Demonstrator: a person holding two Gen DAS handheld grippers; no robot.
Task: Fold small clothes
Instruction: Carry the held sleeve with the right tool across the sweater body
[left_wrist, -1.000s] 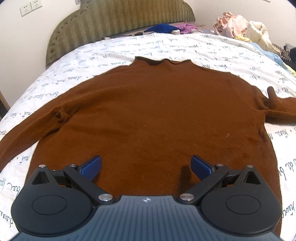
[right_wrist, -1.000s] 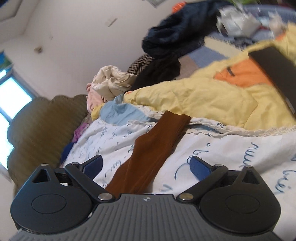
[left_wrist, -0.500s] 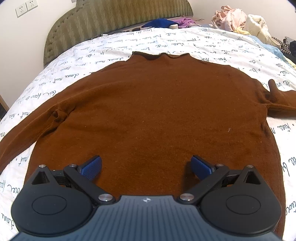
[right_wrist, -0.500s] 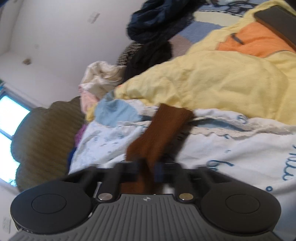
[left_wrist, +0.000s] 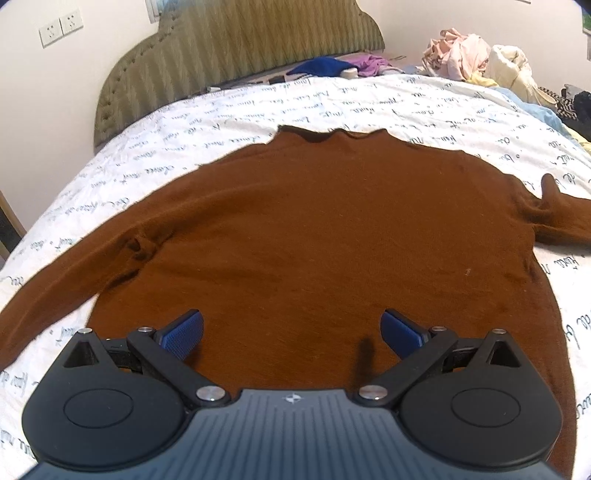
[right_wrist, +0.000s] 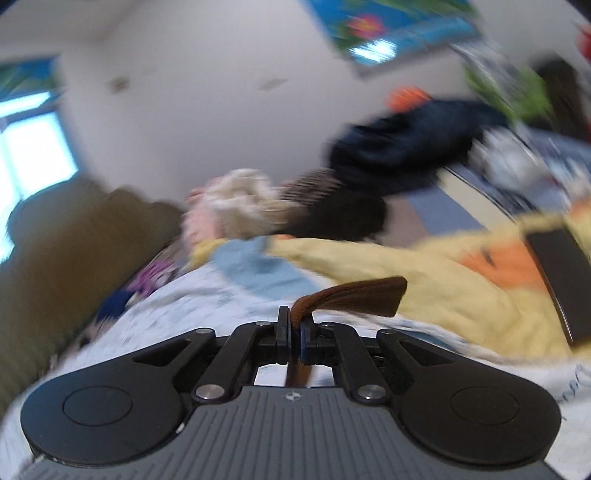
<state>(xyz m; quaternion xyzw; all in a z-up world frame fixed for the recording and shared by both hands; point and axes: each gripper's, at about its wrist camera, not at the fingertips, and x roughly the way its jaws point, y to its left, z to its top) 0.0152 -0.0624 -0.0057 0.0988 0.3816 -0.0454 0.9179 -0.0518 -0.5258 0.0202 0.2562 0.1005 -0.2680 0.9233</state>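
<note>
left wrist view first: left gripper (left_wrist: 291, 330) with blue-padded fingers (left_wrist: 183, 331) spread wide, grasping nothing, hovering low over the hem end of the flat brown knit long-sleeved sweater (left_wrist: 314, 236). compared with a second ago, closer in and a little higher on the body, otherwise unchanged. sweater spread face-up on the white quilt printed with cursive script (left_wrist: 369, 99), neck towards the olive padded headboard (left_wrist: 240, 48), one sleeve running off to the left, the other off the right edge.

right wrist view, heavily blurred: right gripper (right_wrist: 294, 338), wide apart around the sleeve a second ago, now clenched on the brown sleeve cuff (right_wrist: 354, 295), cuff end sticking out past the closed fingertips and lifted clear of the quilt. behind it, a yellow padded blanket (right_wrist: 443, 295) and a heap of mixed clothes (right_wrist: 240, 206), too smeared to sort.

judging from this: sleeve grasp secured, first fold starting, probably sleeve carried in across the body; body fold not yet begun.
</note>
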